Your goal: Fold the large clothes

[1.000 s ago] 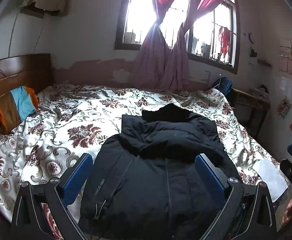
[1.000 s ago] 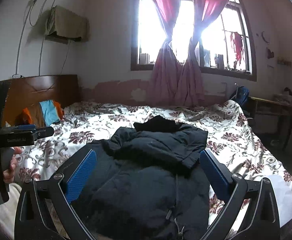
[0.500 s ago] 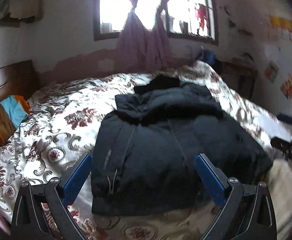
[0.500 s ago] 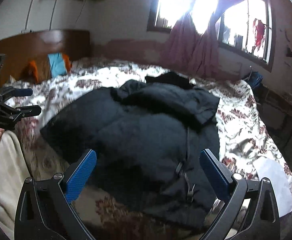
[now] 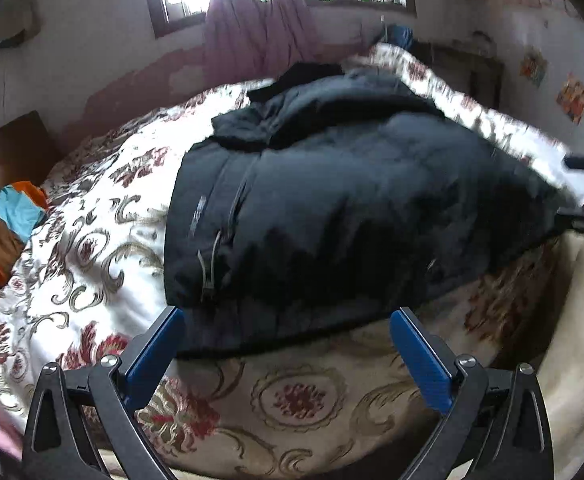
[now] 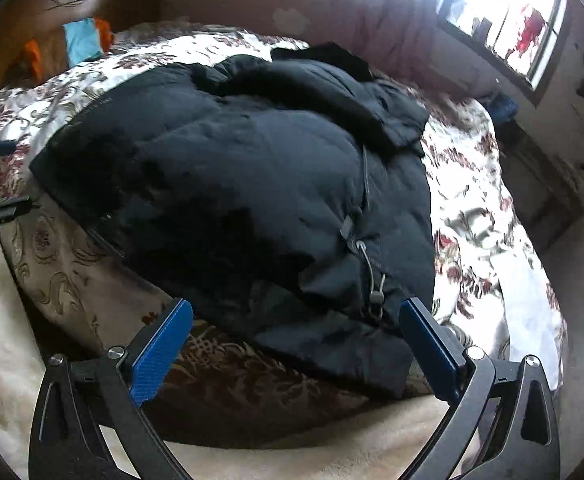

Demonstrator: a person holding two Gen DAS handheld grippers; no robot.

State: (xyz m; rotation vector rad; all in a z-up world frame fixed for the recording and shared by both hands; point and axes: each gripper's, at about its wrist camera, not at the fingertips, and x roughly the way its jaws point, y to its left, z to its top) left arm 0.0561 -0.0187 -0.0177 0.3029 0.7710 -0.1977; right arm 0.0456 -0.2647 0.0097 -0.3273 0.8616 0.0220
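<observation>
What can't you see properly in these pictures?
- Jacket sleeves: folded out of sight in both views.
- Jacket's far edge, left wrist view: smeared by motion blur.
- Wall pictures: too small and blurred.
- Window: washed out by glare.
- Pillow: cut off by the frame edge.

The left gripper [image 5: 287, 332] hovers above the near hem of the jacket [image 5: 332, 208], jaws spread wide, holding nothing. The right gripper [image 6: 296, 324] hangs likewise over that hem, wide apart and empty.
</observation>
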